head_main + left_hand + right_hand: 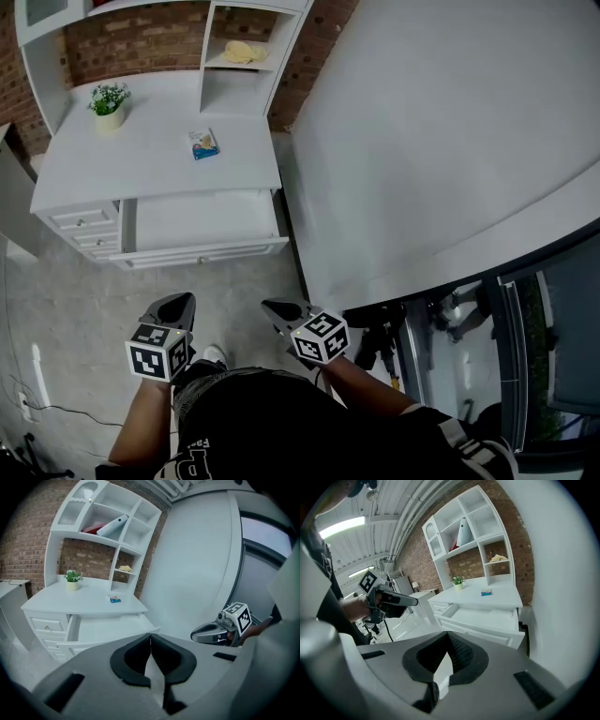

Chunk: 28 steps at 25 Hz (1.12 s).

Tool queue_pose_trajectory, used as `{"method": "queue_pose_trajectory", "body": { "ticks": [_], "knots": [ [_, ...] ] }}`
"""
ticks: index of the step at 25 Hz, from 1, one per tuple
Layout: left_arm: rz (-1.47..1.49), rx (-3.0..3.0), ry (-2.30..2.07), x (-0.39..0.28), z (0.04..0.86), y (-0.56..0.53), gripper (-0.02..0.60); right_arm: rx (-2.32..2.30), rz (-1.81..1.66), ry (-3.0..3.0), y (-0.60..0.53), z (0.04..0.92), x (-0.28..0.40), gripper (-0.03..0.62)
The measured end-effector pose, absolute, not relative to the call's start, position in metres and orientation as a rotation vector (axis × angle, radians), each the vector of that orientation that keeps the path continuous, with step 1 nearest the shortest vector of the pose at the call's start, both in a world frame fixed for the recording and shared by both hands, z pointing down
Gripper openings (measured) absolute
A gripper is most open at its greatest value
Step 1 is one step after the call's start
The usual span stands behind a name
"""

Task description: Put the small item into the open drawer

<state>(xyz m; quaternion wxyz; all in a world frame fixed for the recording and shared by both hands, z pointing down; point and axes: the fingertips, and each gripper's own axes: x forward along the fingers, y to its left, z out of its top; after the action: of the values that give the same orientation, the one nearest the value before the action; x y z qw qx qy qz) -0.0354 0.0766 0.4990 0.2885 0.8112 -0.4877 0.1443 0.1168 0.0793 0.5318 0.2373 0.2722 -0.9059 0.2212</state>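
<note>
The small item (203,143), a blue and white packet, lies on the white desk top (141,155). Below it the wide drawer (202,221) stands pulled open, with nothing visible in it. My left gripper (176,302) and right gripper (273,307) hang side by side over the grey floor, well short of the desk, both shut with nothing in them. In the left gripper view the jaw tips (150,634) meet, with the packet (115,600) and drawer (110,625) far ahead. The right gripper view shows its own gripper (446,634) shut too, the packet (486,592) beyond the drawer (483,617).
A potted plant (109,103) stands at the desk's back left and a yellow thing (242,52) lies on a hutch shelf. Small shut drawers (84,228) sit left of the open one. A big white curved wall (431,141) runs along the right. A cable (37,408) lies on the floor.
</note>
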Motion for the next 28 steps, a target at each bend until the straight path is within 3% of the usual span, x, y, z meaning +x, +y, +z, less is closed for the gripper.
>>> {"method": "queue_pose_trajectory", "body": {
  "ticks": [16, 28],
  "knots": [
    [0.37, 2.143, -1.317, -0.114, 0.515, 0.028, 0.018, 0.757, 0.616, -2.483, 0.019, 0.533, 0.047, 0.005],
    [0.384, 2.107, -1.32, -0.114, 0.53, 0.0, 0.018, 0.757, 0.637, -2.493, -0.024, 0.539, 0.05, 0.005]
  ]
}}
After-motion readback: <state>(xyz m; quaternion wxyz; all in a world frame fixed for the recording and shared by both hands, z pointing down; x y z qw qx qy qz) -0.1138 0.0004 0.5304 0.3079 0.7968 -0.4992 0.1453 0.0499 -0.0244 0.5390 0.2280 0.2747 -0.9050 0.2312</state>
